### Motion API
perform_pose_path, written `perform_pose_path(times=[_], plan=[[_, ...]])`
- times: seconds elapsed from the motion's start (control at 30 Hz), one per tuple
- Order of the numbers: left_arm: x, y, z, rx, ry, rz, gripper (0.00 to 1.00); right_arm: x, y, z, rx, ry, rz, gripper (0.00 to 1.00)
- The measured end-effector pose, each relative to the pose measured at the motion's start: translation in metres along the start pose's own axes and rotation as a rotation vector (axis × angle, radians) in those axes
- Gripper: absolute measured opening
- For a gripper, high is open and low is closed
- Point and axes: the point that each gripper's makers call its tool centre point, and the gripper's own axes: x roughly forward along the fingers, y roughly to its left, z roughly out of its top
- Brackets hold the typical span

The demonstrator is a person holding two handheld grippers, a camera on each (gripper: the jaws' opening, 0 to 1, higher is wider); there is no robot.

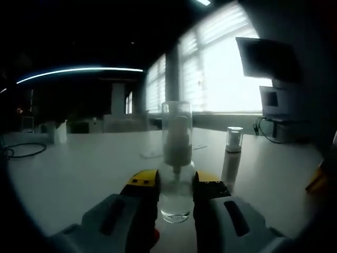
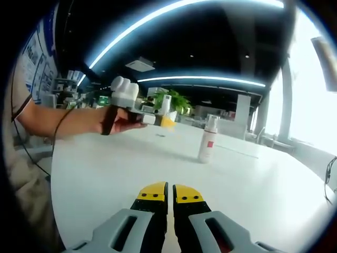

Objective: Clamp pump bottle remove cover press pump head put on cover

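Observation:
A clear pump bottle (image 1: 176, 142) with a transparent cover over its pump head stands on the white table (image 1: 79, 174). My left gripper (image 1: 176, 183) is shut on its lower body, one yellow-tipped jaw on each side. In the right gripper view, a person's hand holds the left gripper (image 2: 164, 121) over the table's far left, with the clamped bottle (image 2: 165, 104) rising from its tip. My right gripper (image 2: 169, 194) hovers low over the table (image 2: 105, 179) with its jaws together and nothing between them.
A second pump bottle (image 2: 207, 139), white with a pink label, stands in the middle of the table; it is also seen past my left jaws (image 1: 234, 139). A monitor (image 1: 266, 55) and cables sit at the far right, and a person's arm (image 2: 58, 124) reaches in from the left.

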Motion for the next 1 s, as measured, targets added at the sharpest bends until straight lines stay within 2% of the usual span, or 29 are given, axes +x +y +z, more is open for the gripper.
perform_pose_path(times=[0.1,0.2,0.27,0.4,0.6,0.87,1.0], plan=[[-0.007,-0.002,0.005,-0.006,-0.006,-0.012,0.16,0.000,0.000,0.000,-0.001,0.000,0.000,0.00],[-0.027,-0.018,0.010,-0.010,-0.018,-0.022,0.16,0.000,0.000,0.000,-0.002,0.001,-0.001,0.00],[-0.026,-0.018,0.014,-0.010,-0.024,-0.033,0.16,0.000,-0.001,0.000,-0.002,0.001,-0.001,0.00],[-0.036,-0.029,0.019,0.005,-0.036,-0.061,0.16,0.000,0.000,0.000,-0.004,0.002,-0.002,0.00],[-0.055,-0.056,0.026,0.028,-0.055,-0.101,0.16,0.000,-0.001,0.000,-0.004,0.002,-0.004,0.00],[-0.065,-0.071,0.023,0.050,-0.053,-0.163,0.16,0.000,-0.001,0.000,-0.009,-0.001,-0.005,0.00],[-0.070,-0.070,0.019,0.051,-0.048,-0.177,0.16,0.000,0.000,0.000,-0.009,-0.001,-0.004,0.00]])
